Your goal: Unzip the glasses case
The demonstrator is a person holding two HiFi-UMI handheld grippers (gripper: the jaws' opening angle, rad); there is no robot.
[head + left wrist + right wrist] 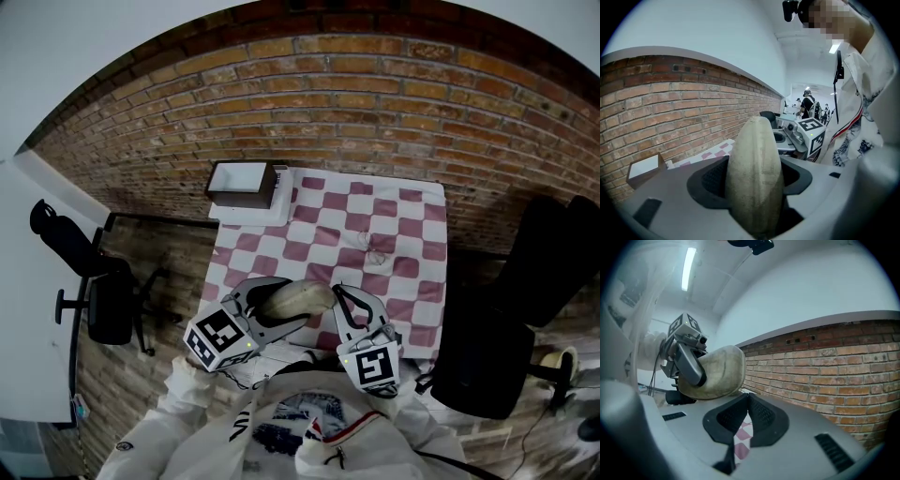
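Left gripper view: left tool [754, 190] pinches the glasses case [754, 154], right tool [747, 400] pressed together beside it.

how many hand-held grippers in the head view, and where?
2. The left hand-held gripper is at lower centre-left, shut on the glasses case; the right hand-held gripper is just right of it, jaws together, nothing seen between them.

The case [298, 300] is a pale beige, soft-looking oval shell, worn and slightly grubby, with a faint seam running along its length. It is clamped around its middle by the fingers of the left gripper [286, 305], held clear of the checkered worktop [412, 234] above its near edge, its rounded end pointing right.
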